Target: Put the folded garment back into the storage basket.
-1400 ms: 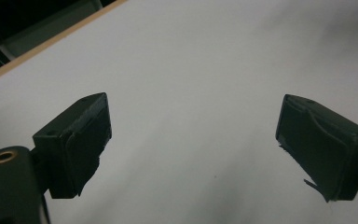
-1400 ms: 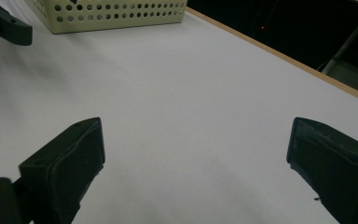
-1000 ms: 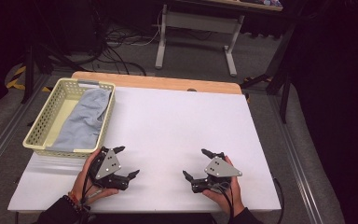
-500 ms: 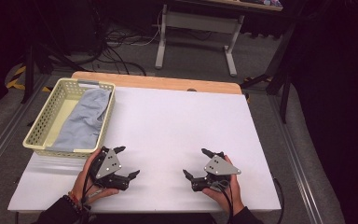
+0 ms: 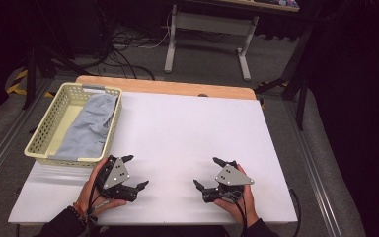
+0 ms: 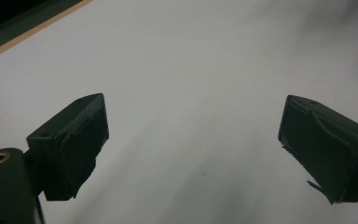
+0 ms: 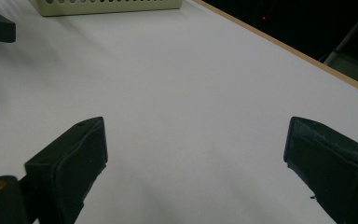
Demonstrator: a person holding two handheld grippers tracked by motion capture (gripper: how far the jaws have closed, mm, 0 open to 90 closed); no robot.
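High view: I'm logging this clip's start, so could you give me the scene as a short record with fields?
surface: white table
container: pale yellow basket, at the table's far left
contents: grey-blue cloth lying in the basket, draped toward its right wall
left claw: jaws wide apart, holding nothing, close to the basket's near corner
right claw: jaws wide apart, holding nothing, at the near edge of the table
contact: neither claw touches basket or cloth

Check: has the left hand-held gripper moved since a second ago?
No. The left hand-held gripper sits just below the basket corner, as before.
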